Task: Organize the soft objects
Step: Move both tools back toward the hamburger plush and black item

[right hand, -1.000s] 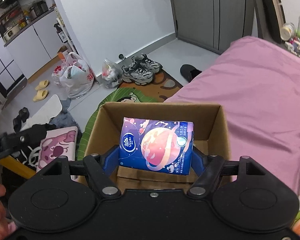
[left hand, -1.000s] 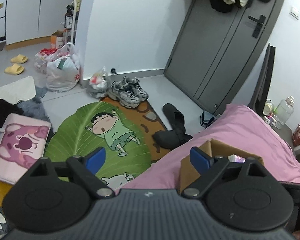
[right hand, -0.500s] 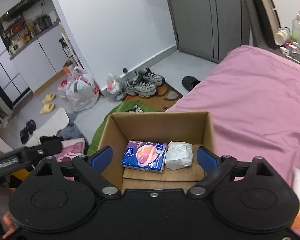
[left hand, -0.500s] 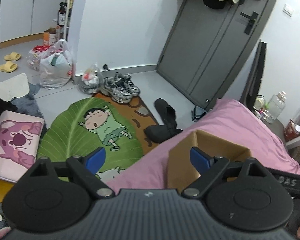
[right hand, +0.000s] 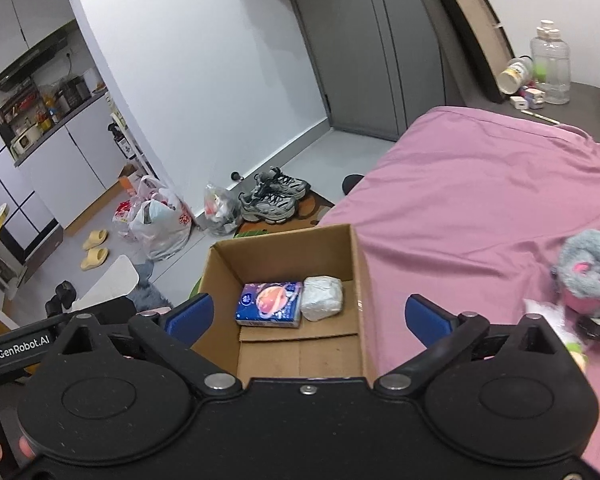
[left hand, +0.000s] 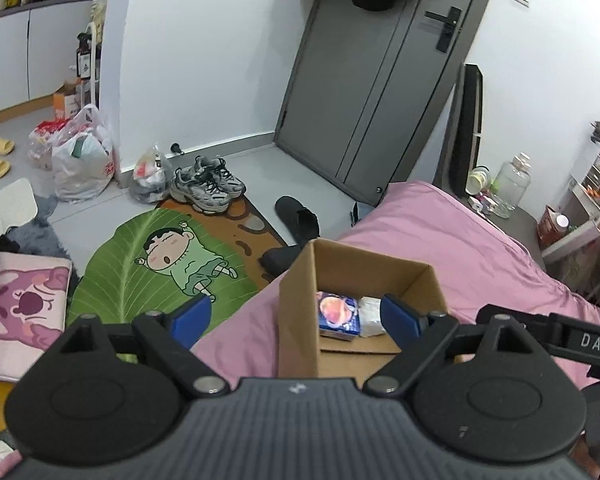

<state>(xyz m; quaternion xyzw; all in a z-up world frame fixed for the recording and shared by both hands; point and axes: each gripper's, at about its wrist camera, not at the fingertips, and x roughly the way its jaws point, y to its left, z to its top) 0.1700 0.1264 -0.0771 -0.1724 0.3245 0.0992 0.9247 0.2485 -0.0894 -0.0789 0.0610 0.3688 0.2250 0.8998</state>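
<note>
An open cardboard box [right hand: 360,276] stands on the pink bed [right hand: 480,200]. Inside lie a blue tissue pack [right hand: 270,304] and a white wrapped pack [right hand: 323,298], side by side. My right gripper [right hand: 308,316] is open and empty, above the box's near side. A grey and pink plush toy [right hand: 588,276] lies on the bed to the right. In the left wrist view my left gripper [left hand: 296,316] is open and empty, near the box [left hand: 300,320], with the tissue pack [left hand: 338,314] visible inside.
A green cartoon rug [left hand: 160,264], grey sneakers [left hand: 208,186], black slippers [left hand: 300,220], plastic bags [left hand: 80,164] and a pink bear cushion [left hand: 24,304] lie on the floor. A grey door [left hand: 372,80] stands behind. A nightstand holds a jar [right hand: 550,68] and small items.
My right gripper opened and let the blue tissue pack go into the box, then drew back and up. My left gripper swung right, bringing the box's inside into view.
</note>
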